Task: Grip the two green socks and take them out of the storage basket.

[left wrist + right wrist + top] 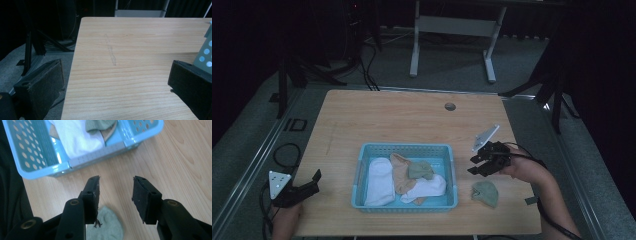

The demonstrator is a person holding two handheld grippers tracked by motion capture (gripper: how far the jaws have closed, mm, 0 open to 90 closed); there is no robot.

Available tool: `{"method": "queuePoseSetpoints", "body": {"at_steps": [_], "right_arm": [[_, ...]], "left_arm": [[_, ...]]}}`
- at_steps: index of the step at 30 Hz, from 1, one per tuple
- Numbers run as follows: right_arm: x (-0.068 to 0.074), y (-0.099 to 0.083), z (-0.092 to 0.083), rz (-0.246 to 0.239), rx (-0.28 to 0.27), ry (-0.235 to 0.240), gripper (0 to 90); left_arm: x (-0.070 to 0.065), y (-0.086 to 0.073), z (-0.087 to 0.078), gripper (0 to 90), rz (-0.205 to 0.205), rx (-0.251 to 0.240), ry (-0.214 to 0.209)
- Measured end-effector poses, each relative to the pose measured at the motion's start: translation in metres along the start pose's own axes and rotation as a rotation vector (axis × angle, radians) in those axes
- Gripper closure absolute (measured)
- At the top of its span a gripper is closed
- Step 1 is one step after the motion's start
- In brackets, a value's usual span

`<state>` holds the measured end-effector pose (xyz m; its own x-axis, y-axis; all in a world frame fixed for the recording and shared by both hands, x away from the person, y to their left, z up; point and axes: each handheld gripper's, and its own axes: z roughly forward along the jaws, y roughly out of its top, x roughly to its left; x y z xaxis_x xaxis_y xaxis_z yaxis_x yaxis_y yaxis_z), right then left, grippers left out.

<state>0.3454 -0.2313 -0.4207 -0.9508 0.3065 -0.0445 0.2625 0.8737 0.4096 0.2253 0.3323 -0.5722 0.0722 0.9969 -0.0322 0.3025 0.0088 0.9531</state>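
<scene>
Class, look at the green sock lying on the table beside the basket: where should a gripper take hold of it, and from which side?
Judging by its pose, pinch the green sock at its raised, rumpled middle from straight above. It lies limp and low on the table, so a side approach offers little. The open right gripper is nearest.

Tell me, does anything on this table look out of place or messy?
One green sock lies alone on the wooden table, just right of the blue basket, while the other socks sit piled inside it. The right tool, open and empty, hovers just above the stray sock. A faint pencil-like scratch marks the tabletop.
</scene>
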Motion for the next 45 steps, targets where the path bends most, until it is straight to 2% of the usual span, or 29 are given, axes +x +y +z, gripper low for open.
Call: {"method": "queuePoseSetpoints", "body": {"at_steps": [12,21,45], "right_arm": [[0.008,0.034,0.01,-0.062,-0.004,0.02,56.6],[0.014,0.06,0.03,-0.114,0.0,0.048,56.6],[0.029,0.096,0.081,-0.172,0.042,0.101,55.0]], "left_arm": [[0.0,0.0,0.0,0.1,-0.004,-0.001,-0.002],[0.001,0.0,0.0,0.1,-0.007,-0.002,-0.006],[0.001,0.0,0.0,0.1,-0.009,-0.001,-0.011]]}}
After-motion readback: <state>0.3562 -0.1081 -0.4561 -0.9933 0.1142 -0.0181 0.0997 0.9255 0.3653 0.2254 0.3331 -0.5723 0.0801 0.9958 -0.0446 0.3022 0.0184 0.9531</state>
